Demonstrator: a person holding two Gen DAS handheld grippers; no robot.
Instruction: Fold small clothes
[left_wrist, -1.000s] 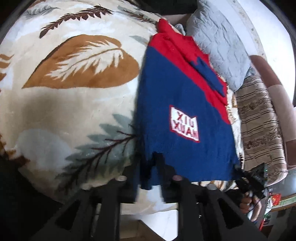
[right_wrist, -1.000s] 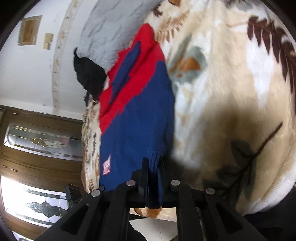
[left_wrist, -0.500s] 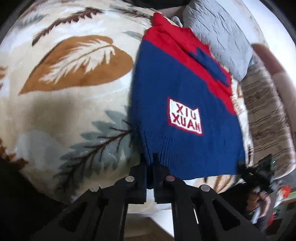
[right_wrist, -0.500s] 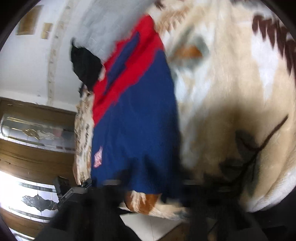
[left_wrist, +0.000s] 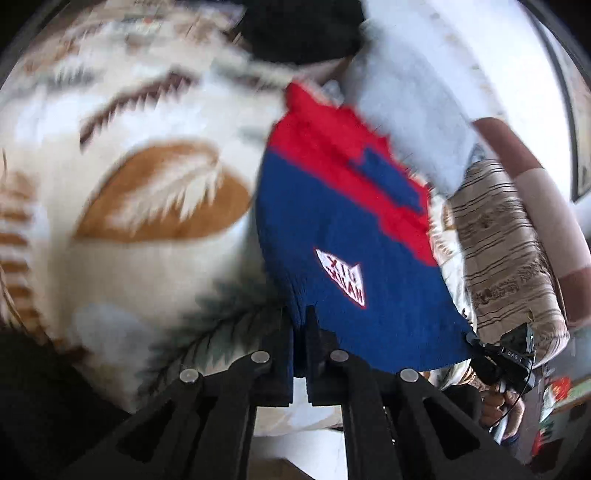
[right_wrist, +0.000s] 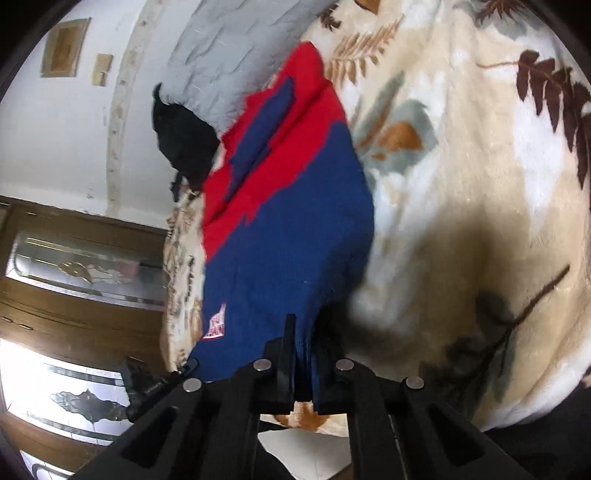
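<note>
Sweater: lies on my blanket, near hem at the blanket's front edge. My left gripper pinches one hem corner, my right gripper the other. Pillow: behind the sweater's far end. Dark bundle: beside the pillow, possibly touching the sweater; blurred.

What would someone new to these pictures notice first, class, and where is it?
The blue and red sweater stands out, spread on the leaf-patterned blanket, its white name patch near the hem. Each hand-held gripper, left and right, is shut on the hem at a corner. A grey cushion lies beyond the collar.
</note>
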